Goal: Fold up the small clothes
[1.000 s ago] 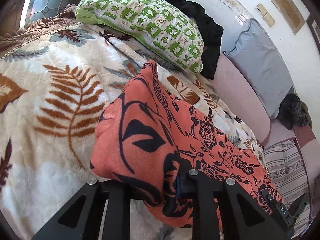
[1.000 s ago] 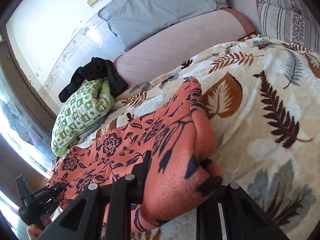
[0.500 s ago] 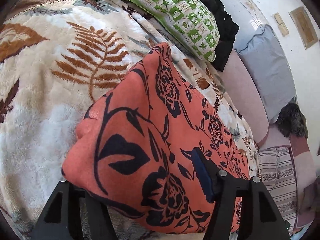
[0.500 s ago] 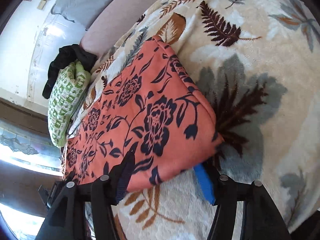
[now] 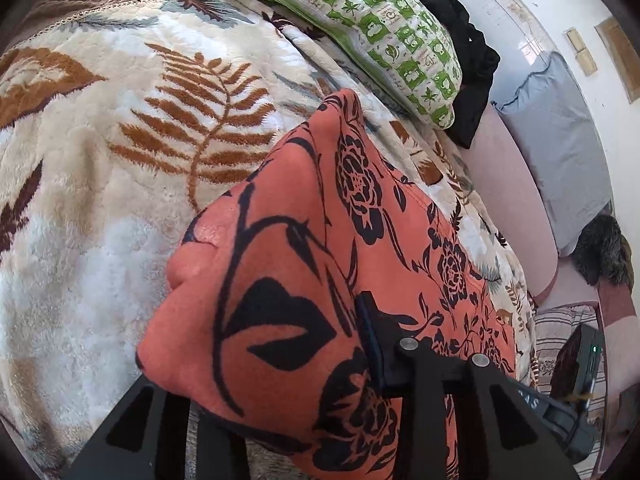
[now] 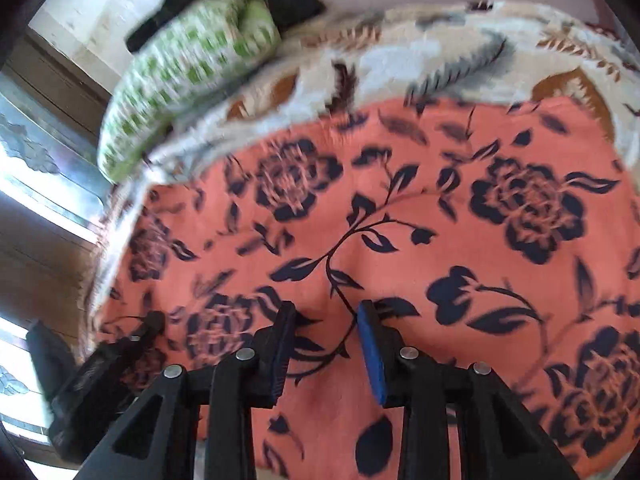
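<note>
The step in hand looks like laying a fold of the orange flowered cloth [image 5: 320,280] flat on the leaf-patterned blanket [image 5: 100,160] and letting go of it. To do that well, I would lower both near corners together, keep the folded edge straight, and part each pair of fingers only once the cloth rests on the blanket, so that no corner drags back out.

In the left wrist view, the left gripper [image 5: 256,384] is clamped on the cloth's near corner. The fabric bunches thick between the fingers and drapes over the left one, hiding it, while the right finger's pad [image 5: 370,344] presses in from 3 o'clock. The cloth runs away toward 1 o'clock, ending short of the green checked pillow [image 5: 380,32] at 12 o'clock.

In the right wrist view, which is blurred, the right gripper [image 6: 326,344] stands parted with nothing between its fingers. The cloth [image 6: 400,240] lies spread flat beyond and beneath them, filling the picture from 9 to 3 o'clock. Whether the fingertips touch it cannot be told.
</note>
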Available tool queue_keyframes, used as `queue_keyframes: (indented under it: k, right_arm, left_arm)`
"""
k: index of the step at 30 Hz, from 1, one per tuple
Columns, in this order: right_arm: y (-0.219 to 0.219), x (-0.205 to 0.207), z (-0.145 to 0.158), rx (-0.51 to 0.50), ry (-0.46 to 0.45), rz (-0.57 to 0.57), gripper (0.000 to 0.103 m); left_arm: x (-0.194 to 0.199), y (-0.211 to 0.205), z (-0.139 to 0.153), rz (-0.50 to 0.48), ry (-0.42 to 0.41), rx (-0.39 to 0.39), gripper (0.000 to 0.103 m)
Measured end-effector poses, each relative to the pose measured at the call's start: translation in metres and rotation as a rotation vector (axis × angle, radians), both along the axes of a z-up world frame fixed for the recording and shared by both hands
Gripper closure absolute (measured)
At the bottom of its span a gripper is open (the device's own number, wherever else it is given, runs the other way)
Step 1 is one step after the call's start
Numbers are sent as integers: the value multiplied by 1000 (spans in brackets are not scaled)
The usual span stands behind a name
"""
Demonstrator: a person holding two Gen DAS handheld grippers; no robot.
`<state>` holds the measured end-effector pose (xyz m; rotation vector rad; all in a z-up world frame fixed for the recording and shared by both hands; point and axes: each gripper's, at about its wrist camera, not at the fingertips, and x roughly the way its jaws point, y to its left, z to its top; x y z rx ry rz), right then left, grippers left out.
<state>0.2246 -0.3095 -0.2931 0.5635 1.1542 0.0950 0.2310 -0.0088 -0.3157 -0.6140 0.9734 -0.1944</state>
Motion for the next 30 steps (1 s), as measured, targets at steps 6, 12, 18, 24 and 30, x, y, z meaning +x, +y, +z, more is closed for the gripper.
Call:
queue_keyframes:
  k: [6,12,18,24,30]
  right_arm:
    - [9,46,33,38,105,94,64]
    - [58,93,96,101,-10,204,29]
    - [146,160,109,-33,136,401,29]
    - [220,188,93,-321,265,624,29]
    - [230,199,65,-415,318,656,35]
  left_arm:
    - [8,-1,5,-37,11,34,66]
    - [-2,-29,23,-108,-113,284,76]
    - [-8,-54,29,-176,-194,503,77]
    - [-12,-69,35,-206,-262,590,78]
    - [-26,-86,42,-249,-358,674,79]
